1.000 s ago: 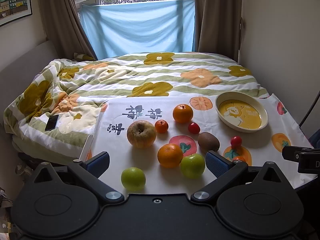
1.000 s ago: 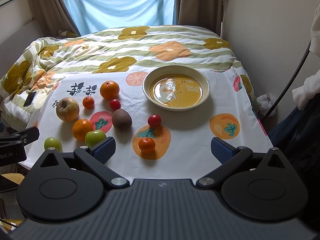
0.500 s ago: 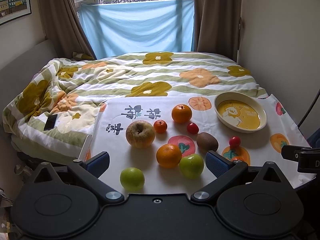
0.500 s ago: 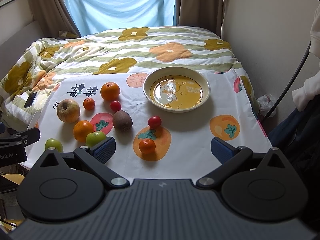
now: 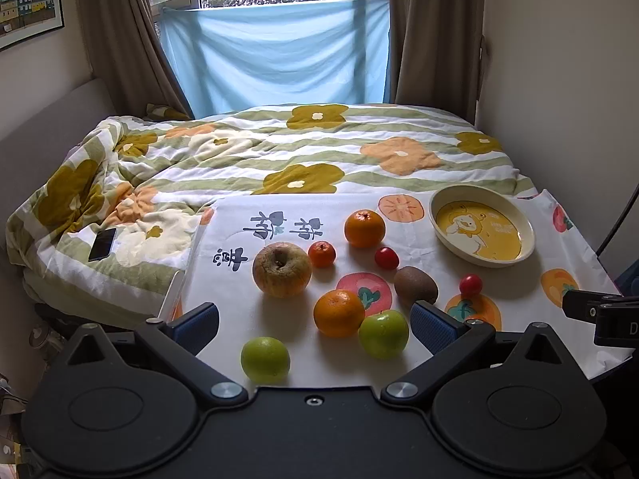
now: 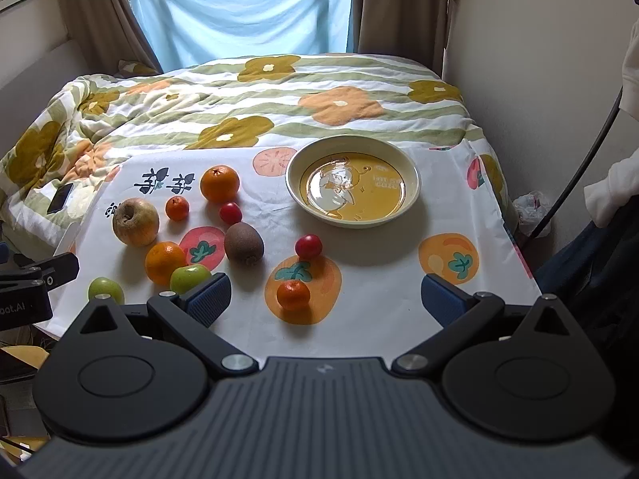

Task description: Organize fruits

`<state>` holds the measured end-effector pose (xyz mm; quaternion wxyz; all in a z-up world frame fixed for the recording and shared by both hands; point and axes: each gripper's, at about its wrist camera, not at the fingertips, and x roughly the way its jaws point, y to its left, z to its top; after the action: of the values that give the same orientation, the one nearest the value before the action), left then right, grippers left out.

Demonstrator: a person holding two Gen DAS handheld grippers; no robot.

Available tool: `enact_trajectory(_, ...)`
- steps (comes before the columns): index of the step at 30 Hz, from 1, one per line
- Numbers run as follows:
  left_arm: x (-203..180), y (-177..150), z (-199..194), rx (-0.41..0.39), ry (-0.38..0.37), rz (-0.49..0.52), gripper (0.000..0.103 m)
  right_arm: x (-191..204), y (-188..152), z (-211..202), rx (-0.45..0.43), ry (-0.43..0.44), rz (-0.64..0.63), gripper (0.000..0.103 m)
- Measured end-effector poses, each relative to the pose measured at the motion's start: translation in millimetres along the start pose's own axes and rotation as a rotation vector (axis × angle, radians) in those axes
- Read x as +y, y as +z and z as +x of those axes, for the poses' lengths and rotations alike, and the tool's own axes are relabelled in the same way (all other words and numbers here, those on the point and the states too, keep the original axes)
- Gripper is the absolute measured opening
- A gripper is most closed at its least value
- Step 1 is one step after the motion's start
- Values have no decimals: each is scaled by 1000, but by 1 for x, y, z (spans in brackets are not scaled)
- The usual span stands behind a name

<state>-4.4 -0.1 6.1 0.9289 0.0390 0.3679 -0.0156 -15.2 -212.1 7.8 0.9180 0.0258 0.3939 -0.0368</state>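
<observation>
Several fruits lie on a white fruit-print cloth (image 5: 419,235) over the bed. A brown apple (image 5: 282,269), two oranges (image 5: 339,313) (image 5: 364,228), two green apples (image 5: 383,333) (image 5: 265,359), a kiwi (image 5: 415,285), a small tangerine (image 5: 322,254) and cherry tomatoes (image 5: 386,258) (image 5: 470,284) show in the left wrist view. An empty yellow bowl (image 6: 353,182) sits at the far right. Another tangerine (image 6: 293,295) lies between the right gripper's fingers line. My left gripper (image 5: 314,321) and right gripper (image 6: 325,297) both stand open, holding nothing.
A flowered quilt (image 5: 279,151) covers the bed behind the cloth, with a phone (image 5: 102,244) on its left side. A wall (image 6: 539,60) runs along the right. A person's white sleeve (image 6: 611,195) and a dark cable (image 6: 575,175) are at the right edge.
Both views have shifted slightly; the fruits sit a little lower and nearer in the right wrist view. Nothing was grasped or moved.
</observation>
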Motion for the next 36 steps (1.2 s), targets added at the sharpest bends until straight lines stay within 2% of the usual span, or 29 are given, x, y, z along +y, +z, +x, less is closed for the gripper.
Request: enact_trajectory(36,3,2,0,-11,7,5,103,-2,1,4,2,4,7,103)
